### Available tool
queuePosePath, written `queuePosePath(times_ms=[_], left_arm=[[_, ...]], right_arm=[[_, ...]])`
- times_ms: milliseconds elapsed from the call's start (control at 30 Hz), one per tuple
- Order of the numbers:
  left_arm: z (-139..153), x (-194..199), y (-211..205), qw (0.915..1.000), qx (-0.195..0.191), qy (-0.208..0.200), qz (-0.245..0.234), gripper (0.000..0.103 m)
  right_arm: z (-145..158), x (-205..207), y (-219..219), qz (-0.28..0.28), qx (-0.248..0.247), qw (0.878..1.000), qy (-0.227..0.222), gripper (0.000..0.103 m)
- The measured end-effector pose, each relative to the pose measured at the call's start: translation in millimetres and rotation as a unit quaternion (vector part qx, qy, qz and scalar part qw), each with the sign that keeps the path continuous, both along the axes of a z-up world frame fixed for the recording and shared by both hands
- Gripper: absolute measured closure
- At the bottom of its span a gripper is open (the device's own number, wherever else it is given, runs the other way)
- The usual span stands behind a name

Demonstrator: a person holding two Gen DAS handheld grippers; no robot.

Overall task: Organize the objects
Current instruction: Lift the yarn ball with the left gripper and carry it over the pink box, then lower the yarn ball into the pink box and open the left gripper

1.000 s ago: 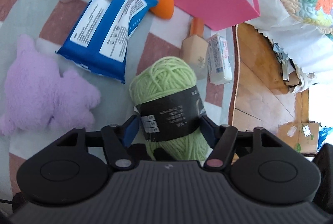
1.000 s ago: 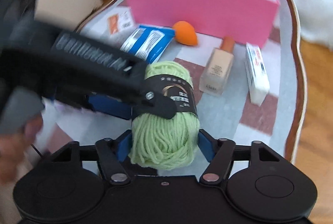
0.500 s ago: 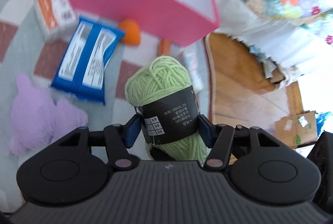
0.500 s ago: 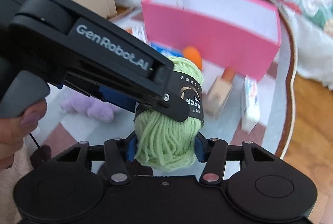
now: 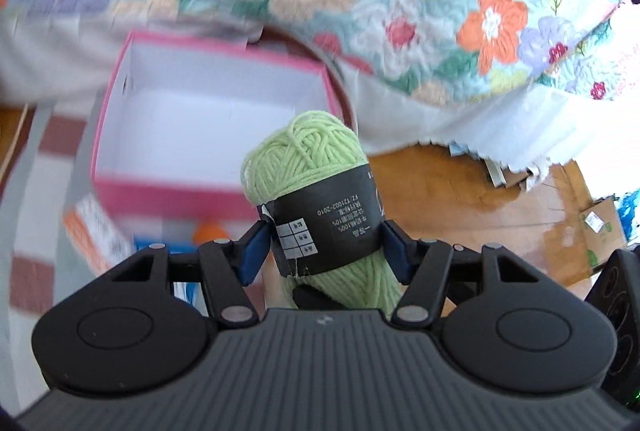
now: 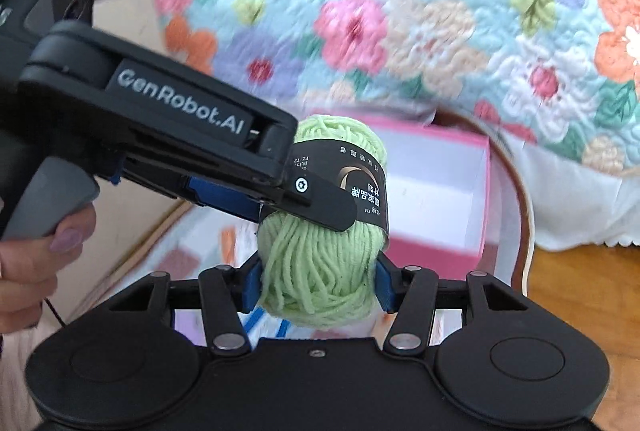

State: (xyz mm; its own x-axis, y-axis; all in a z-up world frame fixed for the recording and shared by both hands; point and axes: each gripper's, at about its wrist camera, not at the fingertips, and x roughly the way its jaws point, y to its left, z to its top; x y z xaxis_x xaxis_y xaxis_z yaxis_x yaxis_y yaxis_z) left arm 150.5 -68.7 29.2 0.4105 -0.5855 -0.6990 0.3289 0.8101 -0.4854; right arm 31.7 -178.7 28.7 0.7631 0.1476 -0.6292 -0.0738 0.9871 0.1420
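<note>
Now that both tongs, the left tongs (image 5: 325, 251) and right tongs (image 6: 318, 285), jaws just tightened, have hoisted the green yarn ball (image 5: 316, 191) clear off the desk, the empty pink box (image 5: 120, 167) beyond looks next.

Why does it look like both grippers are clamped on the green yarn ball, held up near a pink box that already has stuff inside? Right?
Nearly. Both the left gripper and right gripper do clamp the green yarn ball, but the pink box is empty: the left wrist view shows only its bare white interior.
</note>
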Motion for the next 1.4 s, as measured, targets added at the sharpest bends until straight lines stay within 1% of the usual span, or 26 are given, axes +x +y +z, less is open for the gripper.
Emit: queuePosePath(times_ms=[100,167,200,300,433,567,633,733,800,833,900,933,1000,1033,1067,1100,1133,1200,1267,1367,1400], left_arm=[[4.1,29.4,-15.3,0.9999,0.011,-0.012,-0.005,0.043],[0.7,49.9,-26.6,0.9997,0.019,-0.014,-0.011,0.043],[-3.3,61.1,-33.3,0.9996,0.023,-0.012,-0.014,0.043],[-23.3,94.1,-51.9,0.9993,0.028,0.003,-0.023,0.043],[-56.4,133.4,-70.7,0.9985,0.024,0.027,-0.042,0.043],[-84.6,163.9,-81.3,0.9971,0.020,0.049,-0.054,0.043],[-97.0,176.4,-84.3,0.9964,0.018,0.065,-0.052,0.043],[-108.9,188.0,-86.9,0.9957,0.013,0.077,-0.049,0.043],[-114.3,192.9,-88.3,0.9956,0.016,0.080,-0.048,0.043],[-117.0,195.1,-88.2,0.9954,0.015,0.083,-0.046,0.043],[-121.4,196.3,-87.7,0.9943,0.014,0.099,-0.035,0.040],[-124.1,195.7,-88.3,0.9934,0.011,0.109,-0.033,0.039],[-131.6,194.9,-92.1,0.9919,0.004,0.121,-0.036,0.040],[-136.2,194.6,-94.0,0.9916,0.007,0.125,-0.032,0.042],[-140.7,194.4,-95.5,0.9917,0.012,0.125,-0.028,0.044],[-144.3,194.6,-94.8,0.9920,0.007,0.123,-0.026,0.045],[-146.3,193.9,-93.0,0.9918,-0.002,0.125,-0.025,0.051],[-150.0,194.2,-90.0,0.9906,-0.007,0.134,-0.028,0.052],[-151.5,194.4,-89.0,0.9908,0.001,0.130,-0.038,0.054],[-153.9,195.4,-88.7,0.9909,0.009,0.124,-0.052,0.057],[-154.6,195.2,-91.0,0.9910,0.018,0.118,-0.059,0.058]], right_arm=[[-3.6,24.9,-25.0,-0.024,0.035,0.999,-0.010,0.044],[-13.1,40.3,-41.7,-0.042,0.058,0.997,-0.009,0.044],[-23.3,45.0,-43.5,-0.051,0.067,0.996,-0.007,0.044],[-37.3,64.9,-56.1,-0.083,0.088,0.993,0.006,0.044],[-58.0,86.6,-68.6,-0.118,0.091,0.989,0.027,0.044],[-78.4,117.7,-73.1,-0.135,0.062,0.987,0.058,0.044],[-87.8,133.5,-73.7,-0.138,0.043,0.987,0.072,0.044],[-96.6,150.5,-67.3,-0.134,-0.005,0.987,0.084,0.044],[-101.6,159.7,-61.3,-0.126,-0.041,0.987,0.091,0.045],[-104.5,163.8,-55.2,-0.121,-0.076,0.985,0.096,0.045],[-110.3,169.9,-43.4,-0.124,-0.144,0.976,0.107,0.045],[-113.2,171.8,-40.1,-0.126,-0.162,0.973,0.110,0.045],[-118.2,175.7,-40.6,-0.124,-0.157,0.972,0.120,0.046],[-120.0,177.3,-41.6,-0.124,-0.155,0.972,0.124,0.046],[-121.8,178.5,-41.6,-0.124,-0.160,0.971,0.125,0.046],[-123.4,178.9,-41.6,-0.118,-0.168,0.971,0.124,0.046],[-124.1,178.3,-43.1,-0.108,-0.166,0.972,0.126,0.045],[-121.5,173.2,-46.6,-0.083,-0.157,0.976,0.128,0.040],[-115.5,163.1,-51.1,-0.062,-0.145,0.980,0.124,0.037],[-107.1,146.6,-53.8,-0.043,-0.160,0.981,0.105,0.038],[-106.2,143.2,-54.1,-0.034,-0.165,0.981,0.099,0.043]])
